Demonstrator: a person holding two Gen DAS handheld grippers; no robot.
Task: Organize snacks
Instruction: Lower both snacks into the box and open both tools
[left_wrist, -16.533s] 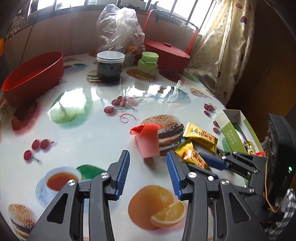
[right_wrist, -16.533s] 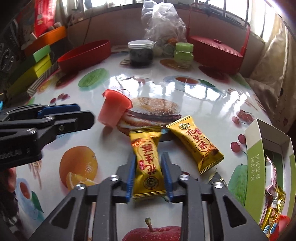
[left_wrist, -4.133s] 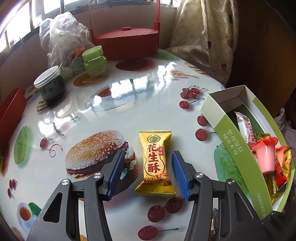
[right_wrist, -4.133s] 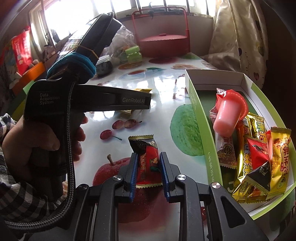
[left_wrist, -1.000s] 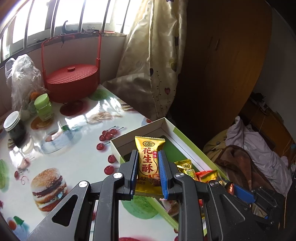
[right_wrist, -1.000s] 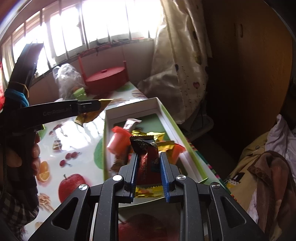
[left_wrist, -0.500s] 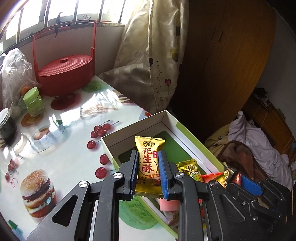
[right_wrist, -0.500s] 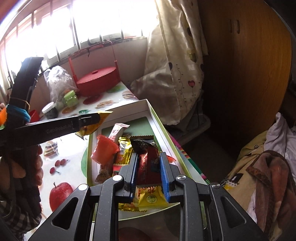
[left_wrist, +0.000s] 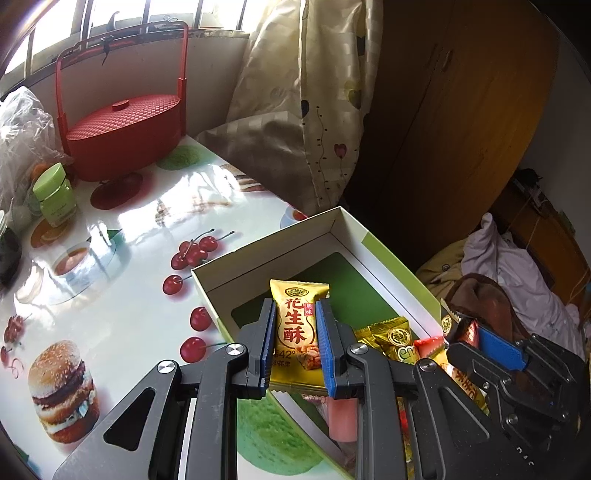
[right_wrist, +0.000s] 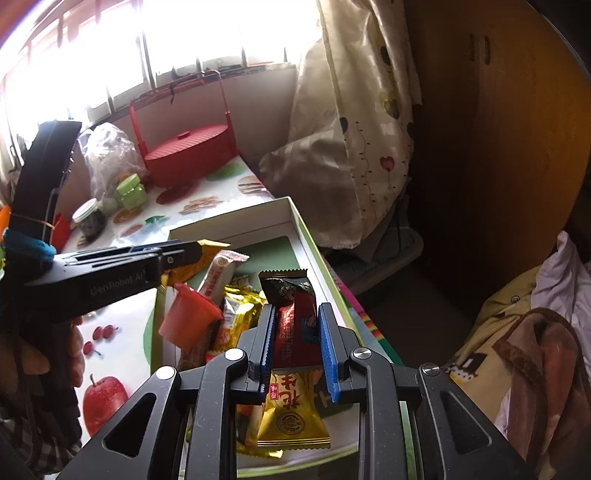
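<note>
The green-and-white snack box (left_wrist: 384, 254) sits at the desk's (left_wrist: 122, 258) right edge. Directly above it, the left hand-held gripper (left_wrist: 295, 328) clamps a yellow peanut-crisp packet (left_wrist: 297, 325), upright; the right hand-held gripper (right_wrist: 295, 332) clamps a dark red bar (right_wrist: 291, 314), upright, over the nearer pile.

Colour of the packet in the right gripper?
Dark red and black snack packet, clearest in the right wrist view.
</note>
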